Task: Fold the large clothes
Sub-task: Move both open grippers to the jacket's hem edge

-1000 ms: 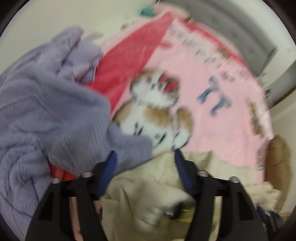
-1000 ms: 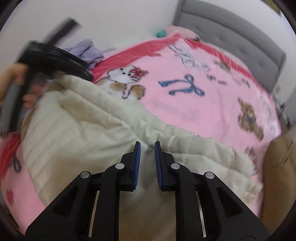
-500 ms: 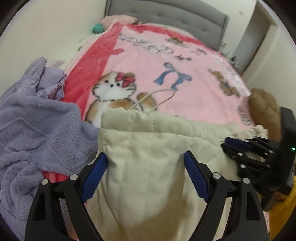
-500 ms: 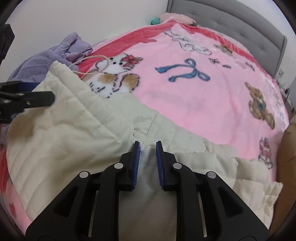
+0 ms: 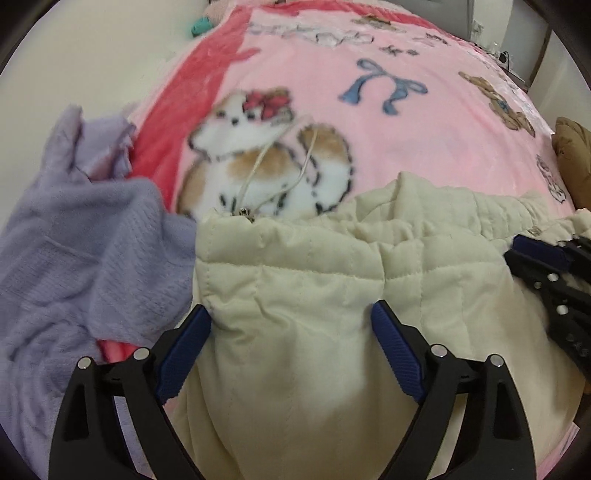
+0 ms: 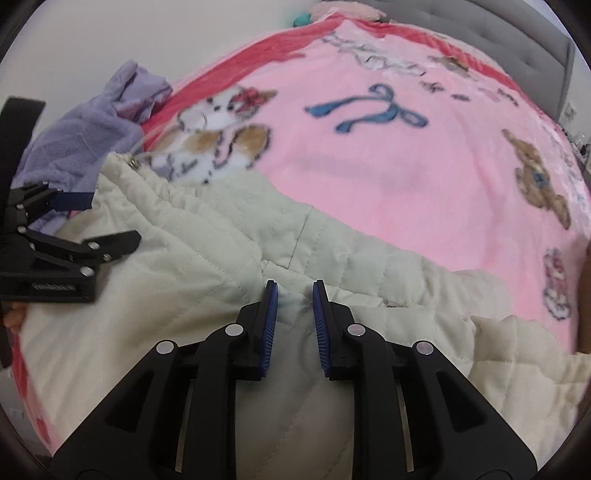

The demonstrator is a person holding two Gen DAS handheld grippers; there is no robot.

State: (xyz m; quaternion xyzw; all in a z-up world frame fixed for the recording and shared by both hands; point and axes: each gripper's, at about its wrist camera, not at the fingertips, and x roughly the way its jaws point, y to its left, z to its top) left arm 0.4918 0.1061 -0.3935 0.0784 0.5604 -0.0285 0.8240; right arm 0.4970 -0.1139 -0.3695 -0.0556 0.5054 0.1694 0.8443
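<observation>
A cream quilted jacket (image 5: 314,266) lies rumpled across the near end of a pink cartoon blanket (image 5: 424,147), its drawstring (image 5: 258,173) trailing over the printed cat. My left gripper (image 5: 290,312) points down over the jacket's left corner. Its jaws are wide and still opening, the padding bulges between them, and the pads do not press on it. In the right wrist view the left gripper (image 6: 107,218) shows at the left edge. My right gripper (image 6: 295,291) has a narrow gap with a fold of the jacket (image 6: 184,240) pinched in it. The right gripper (image 5: 515,249) also shows at the right edge of the left wrist view.
A lilac knitted garment (image 5: 74,240) is heaped at the jacket's left, against the wall side. A brown padded item (image 5: 572,155) sits at the bed's right edge. The grey headboard (image 6: 546,40) and a small teal object (image 5: 201,26) are at the far end.
My left gripper's jaws have spread wider and it has sunk closer to the jacket's corner. The right gripper has lowered onto the jacket and its gap has grown a little.
</observation>
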